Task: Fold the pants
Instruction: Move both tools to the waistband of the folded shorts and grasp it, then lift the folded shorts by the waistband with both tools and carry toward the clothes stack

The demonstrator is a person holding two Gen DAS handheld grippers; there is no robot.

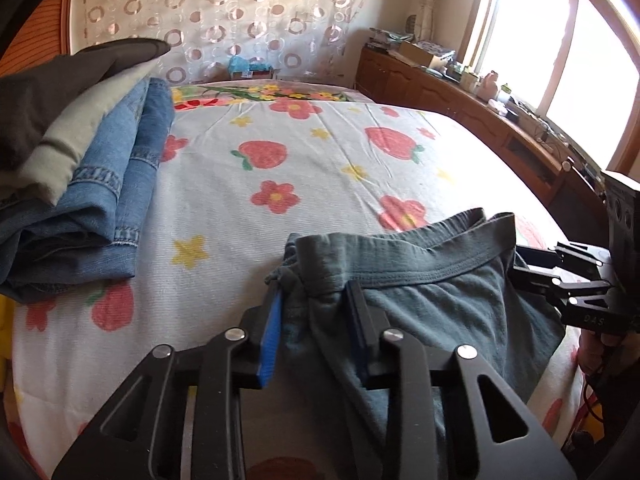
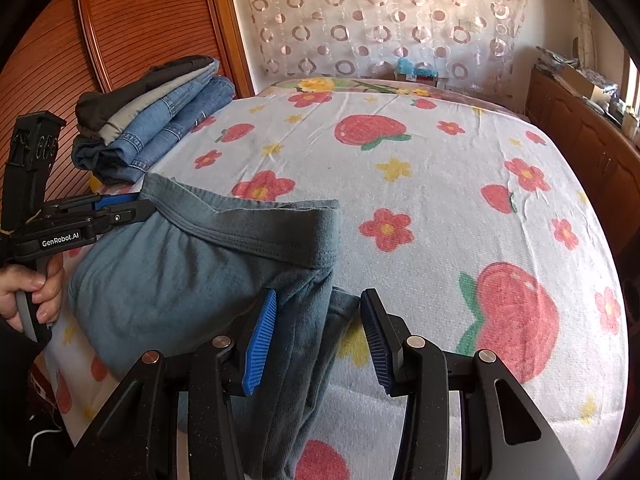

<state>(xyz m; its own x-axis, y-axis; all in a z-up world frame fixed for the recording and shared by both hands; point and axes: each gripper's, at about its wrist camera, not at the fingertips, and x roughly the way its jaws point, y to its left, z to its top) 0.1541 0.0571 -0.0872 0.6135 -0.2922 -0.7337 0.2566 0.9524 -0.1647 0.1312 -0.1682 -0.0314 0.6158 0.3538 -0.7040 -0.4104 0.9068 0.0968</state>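
Note:
Grey-green pants (image 1: 432,300) lie on the flowered bed sheet (image 1: 256,208) with the waistband (image 2: 256,232) facing away from me. My left gripper (image 1: 316,284) is shut on the bunched left corner of the waistband, and cloth fills the gap between its blue pads. In the right wrist view the left gripper (image 2: 144,204) bites that same corner, with a person's hand (image 2: 36,288) on its handle. My right gripper (image 2: 320,296) stands open around the right edge of the pants (image 2: 296,344). The cloth rests against its left pad (image 2: 260,340), with a gap to the other. It also shows from the left wrist as my right gripper (image 1: 524,270).
A stack of folded clothes (image 1: 100,184), jeans under grey and dark pieces, sits at the bed's left edge (image 2: 160,124). A wooden wardrobe door (image 2: 140,20) stands behind it. A cluttered wooden cabinet (image 1: 480,120) runs under the window on the right. A patterned curtain (image 2: 380,20) hangs at the far end.

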